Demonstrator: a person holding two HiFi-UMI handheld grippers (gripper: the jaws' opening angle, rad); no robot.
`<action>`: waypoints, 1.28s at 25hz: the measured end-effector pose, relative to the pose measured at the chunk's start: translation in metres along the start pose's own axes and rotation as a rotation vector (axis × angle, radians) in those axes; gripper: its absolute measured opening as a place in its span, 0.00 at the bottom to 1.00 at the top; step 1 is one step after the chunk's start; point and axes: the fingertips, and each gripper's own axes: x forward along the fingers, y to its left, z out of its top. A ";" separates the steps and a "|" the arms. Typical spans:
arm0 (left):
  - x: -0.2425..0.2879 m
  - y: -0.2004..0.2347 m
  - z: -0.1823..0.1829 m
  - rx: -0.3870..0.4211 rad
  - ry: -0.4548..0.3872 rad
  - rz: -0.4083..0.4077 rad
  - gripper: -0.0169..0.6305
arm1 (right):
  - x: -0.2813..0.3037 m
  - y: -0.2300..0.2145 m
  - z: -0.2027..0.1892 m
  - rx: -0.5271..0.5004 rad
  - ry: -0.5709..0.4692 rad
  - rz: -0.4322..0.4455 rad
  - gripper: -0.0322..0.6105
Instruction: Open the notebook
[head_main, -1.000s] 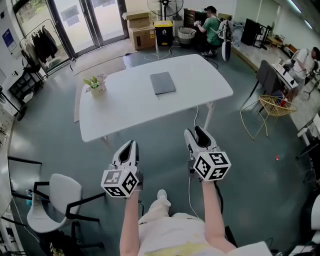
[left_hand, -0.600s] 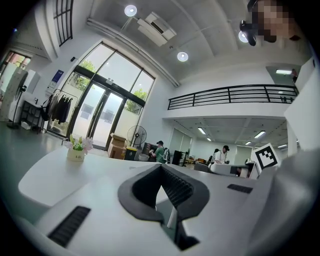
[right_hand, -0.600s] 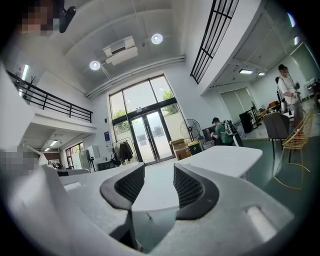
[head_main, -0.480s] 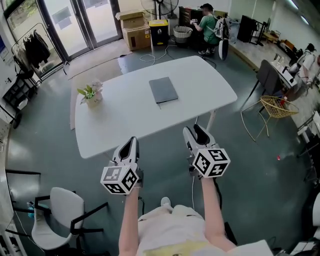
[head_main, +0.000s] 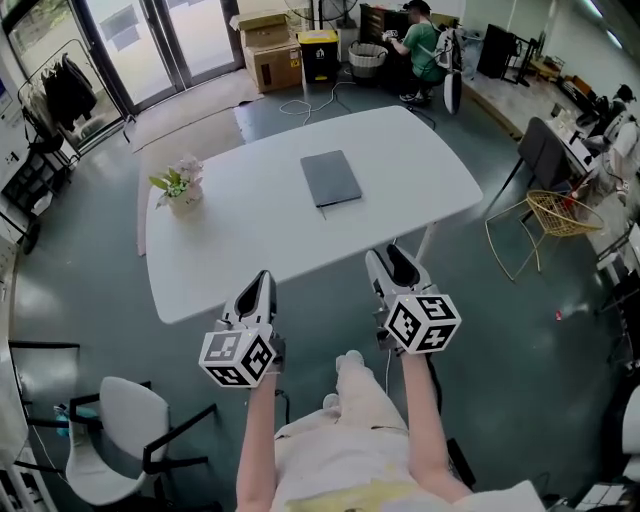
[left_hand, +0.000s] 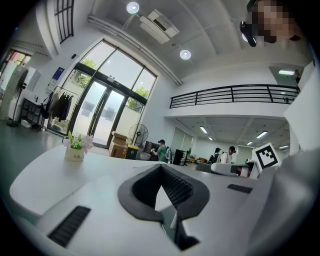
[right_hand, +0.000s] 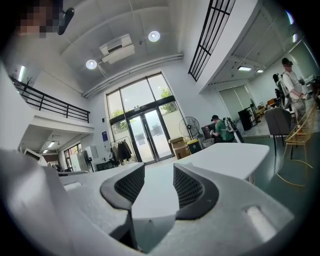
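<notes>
The closed grey notebook lies flat near the middle of the white table, slightly towards its far side. Both grippers hover short of the table's near edge, well away from the notebook. My left gripper points at the table with its fingertips together and nothing held. To its right, my right gripper has its fingers apart and empty. In the left gripper view the left gripper shows pads meeting at the tip. In the right gripper view the right gripper shows a clear gap. Neither gripper view shows the notebook.
A small flower pot stands at the table's left end, also the flower pot. A white chair sits at lower left, a yellow wire chair at right. Cardboard boxes and a seated person are far behind.
The table and notebook have drawn nearer in the head view as the person steps forward. Both grippers keep the same pose and jaw state.
</notes>
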 end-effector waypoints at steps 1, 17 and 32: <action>0.004 0.002 -0.001 -0.002 0.002 0.001 0.02 | 0.003 -0.002 -0.001 0.003 0.001 0.000 0.31; 0.102 0.033 0.008 -0.038 0.034 0.029 0.02 | 0.100 -0.057 0.018 0.042 0.050 0.023 0.31; 0.230 0.063 -0.008 -0.136 0.118 0.041 0.02 | 0.216 -0.135 0.014 0.070 0.199 0.024 0.31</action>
